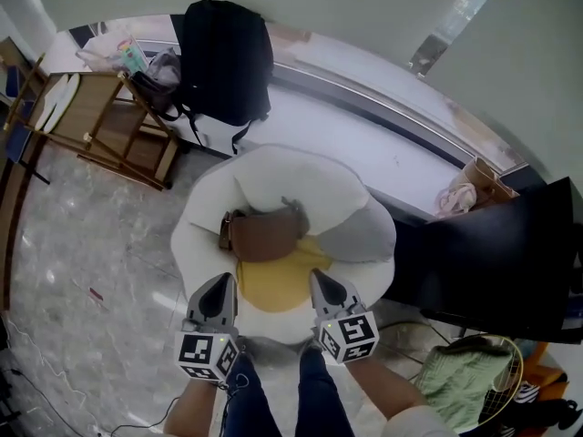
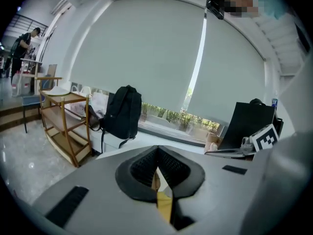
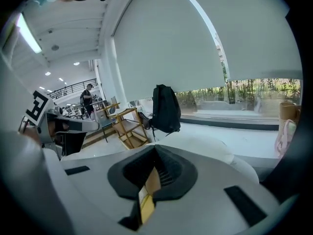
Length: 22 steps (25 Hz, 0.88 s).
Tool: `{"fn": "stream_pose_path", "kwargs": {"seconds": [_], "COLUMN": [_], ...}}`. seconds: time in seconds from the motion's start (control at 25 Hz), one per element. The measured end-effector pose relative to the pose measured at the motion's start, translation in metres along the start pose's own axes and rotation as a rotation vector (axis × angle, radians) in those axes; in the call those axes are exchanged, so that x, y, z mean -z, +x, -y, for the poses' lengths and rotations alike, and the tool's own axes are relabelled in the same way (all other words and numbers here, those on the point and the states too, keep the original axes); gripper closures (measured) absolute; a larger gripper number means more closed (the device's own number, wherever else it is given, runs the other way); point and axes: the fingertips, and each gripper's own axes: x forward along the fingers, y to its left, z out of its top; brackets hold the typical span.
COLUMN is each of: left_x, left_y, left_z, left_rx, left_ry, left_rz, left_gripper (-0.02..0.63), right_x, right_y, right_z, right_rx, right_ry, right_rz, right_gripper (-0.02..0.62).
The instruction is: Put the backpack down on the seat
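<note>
Backpack (image 1: 223,62): black, soft fabric, upright on the window ledge (image 1: 364,133) at upper left. Probably limp and saggy once lifted, moderately heavy judging by its full shape; neither fragile nor slippery. Best taken by the top handle or a shoulder strap rather than the flat panel. Stands well apart from both sets of jaws, beyond the white seat (image 1: 273,167) and the brown bag (image 1: 264,235) on it. Left gripper (image 1: 221,282): jaws pressed together, nothing between. Right gripper (image 1: 321,277): likewise pressed together, empty, near the seat's front edge.
</note>
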Motion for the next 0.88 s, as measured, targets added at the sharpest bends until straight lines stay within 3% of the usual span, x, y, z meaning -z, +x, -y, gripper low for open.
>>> {"fn": "stream_pose_path", "kwargs": {"seconds": [0.48,0.88], "left_x": [-0.062,-0.097], "left_y": [-0.06,-0.092], "left_z": [0.026,0.052], "left_rx": [-0.012,0.022], "left_ry": [0.01,0.033], "left_rz": [0.04,0.061], "left_gripper": [0.574,0.574], "right_x": [-0.079,-0.126], "right_y": [-0.063,-0.107], "right_z": [-0.022,-0.047], "right_rx": [0.01,-0.002], "right_ry": [0.014,-0.042], "right_rz": [0.084,0.135], "right_gripper": [0.566,0.566]}}
